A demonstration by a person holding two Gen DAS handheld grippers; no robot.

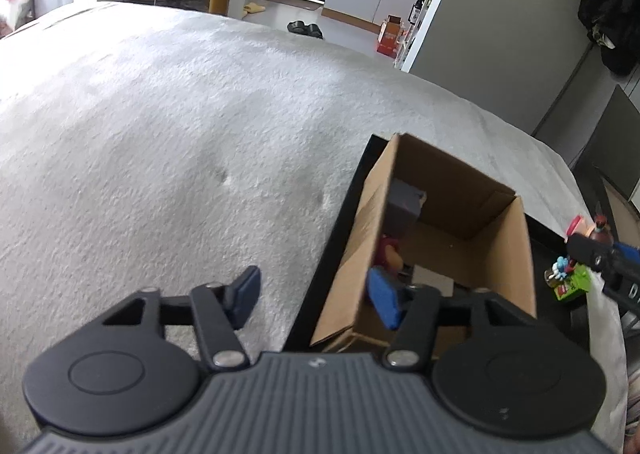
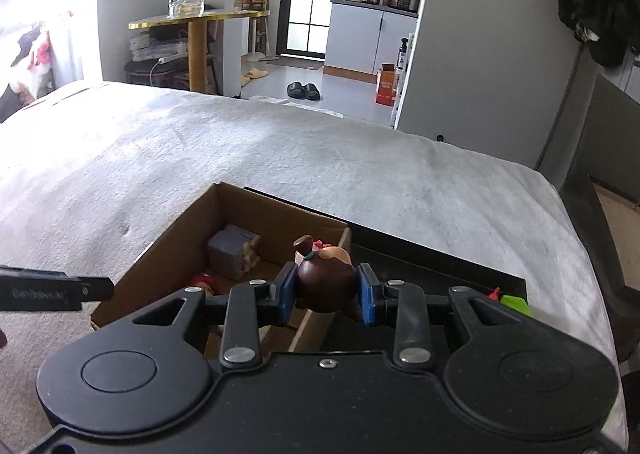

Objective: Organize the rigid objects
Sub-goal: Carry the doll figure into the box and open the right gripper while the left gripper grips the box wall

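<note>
A: Right fingers [image 2: 327,290] pinch a brown figurine [image 2: 326,286] above the box [image 2: 256,210].
B: Left fingers [image 1: 314,296] stand spread with nothing between, over the box's near edge on the bed [image 1: 160,134]; only this view shows green toys [image 1: 570,282] right of the box.

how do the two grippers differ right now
The right gripper is shut on a brown-haired toy figure; the left gripper is open with nothing between its fingers. The right gripper hangs over the cardboard box's right edge, the left gripper over its left wall. Both have blue pads on black fingers.
</note>
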